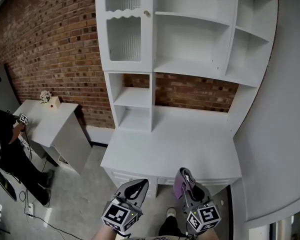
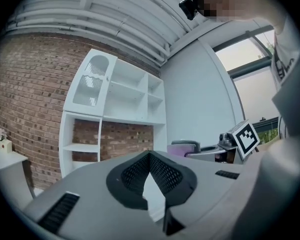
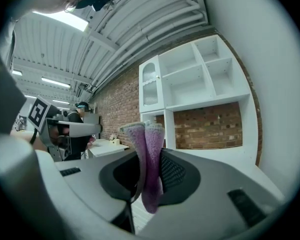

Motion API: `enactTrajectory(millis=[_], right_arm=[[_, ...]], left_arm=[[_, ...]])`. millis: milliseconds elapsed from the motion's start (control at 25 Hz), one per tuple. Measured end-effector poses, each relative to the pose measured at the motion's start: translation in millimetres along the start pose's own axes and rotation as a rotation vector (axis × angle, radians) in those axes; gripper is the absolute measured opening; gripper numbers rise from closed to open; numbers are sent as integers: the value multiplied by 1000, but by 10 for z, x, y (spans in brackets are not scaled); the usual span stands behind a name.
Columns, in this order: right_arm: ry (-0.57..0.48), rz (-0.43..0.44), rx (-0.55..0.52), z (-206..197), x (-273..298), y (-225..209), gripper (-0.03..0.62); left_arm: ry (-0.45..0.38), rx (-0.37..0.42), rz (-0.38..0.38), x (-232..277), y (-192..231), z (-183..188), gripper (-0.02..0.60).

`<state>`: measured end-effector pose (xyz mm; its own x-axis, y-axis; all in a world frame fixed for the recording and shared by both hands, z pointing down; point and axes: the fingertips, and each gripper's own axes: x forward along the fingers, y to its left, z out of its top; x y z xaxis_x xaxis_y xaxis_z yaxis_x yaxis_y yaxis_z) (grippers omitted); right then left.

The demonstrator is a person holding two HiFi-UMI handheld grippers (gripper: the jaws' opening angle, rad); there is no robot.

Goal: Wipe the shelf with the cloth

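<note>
The tall white shelf unit (image 1: 190, 69) stands against the brick wall, its white desk top (image 1: 175, 144) just ahead of both grippers. It also shows in the left gripper view (image 2: 115, 104) and the right gripper view (image 3: 190, 79). My right gripper (image 1: 186, 176) is held low, before the desk's front edge, shut on a purple cloth (image 1: 178, 186). In the right gripper view the cloth (image 3: 146, 134) sticks up folded between the jaws of the right gripper (image 3: 150, 159). My left gripper (image 1: 135, 186) hangs beside it; its jaws (image 2: 150, 156) meet at the tips with nothing held.
A small white table (image 1: 45, 119) with a flower pot (image 1: 46, 96) stands to the left by the brick wall. A person in dark clothes (image 1: 2, 134) is at its far side. A plain white wall (image 1: 285, 134) closes the right. Cables lie on the floor (image 1: 40, 214).
</note>
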<state>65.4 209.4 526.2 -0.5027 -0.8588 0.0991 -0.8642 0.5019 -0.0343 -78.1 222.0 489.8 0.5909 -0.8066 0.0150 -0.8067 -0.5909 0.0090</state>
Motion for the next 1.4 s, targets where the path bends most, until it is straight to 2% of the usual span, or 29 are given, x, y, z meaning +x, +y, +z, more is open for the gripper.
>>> enactTrajectory(millis=[360, 640, 880, 1040, 1240, 1400], right_arm=[[-26, 105, -37, 479, 1100, -1171, 80], [-46, 114, -58, 729, 1770, -1995, 80], [-67, 110, -58, 947, 2191, -2270, 80], [-86, 104, -74, 1142, 2452, -2308, 80], [-107, 55, -111, 1496, 2767, -2372, 78], [-129, 35, -119, 1832, 3038, -2355, 78]], left_arm=[[-42, -3, 85, 1505, 464, 256, 14], [-60, 13, 113, 2520, 670, 370, 14], [-69, 49, 102, 2943, 959, 585, 12], [-91, 58, 115, 3176, 1258, 747, 12], [-107, 87, 104, 3427, 1580, 937, 12], [-94, 70, 161, 3504, 1929, 1101, 12]])
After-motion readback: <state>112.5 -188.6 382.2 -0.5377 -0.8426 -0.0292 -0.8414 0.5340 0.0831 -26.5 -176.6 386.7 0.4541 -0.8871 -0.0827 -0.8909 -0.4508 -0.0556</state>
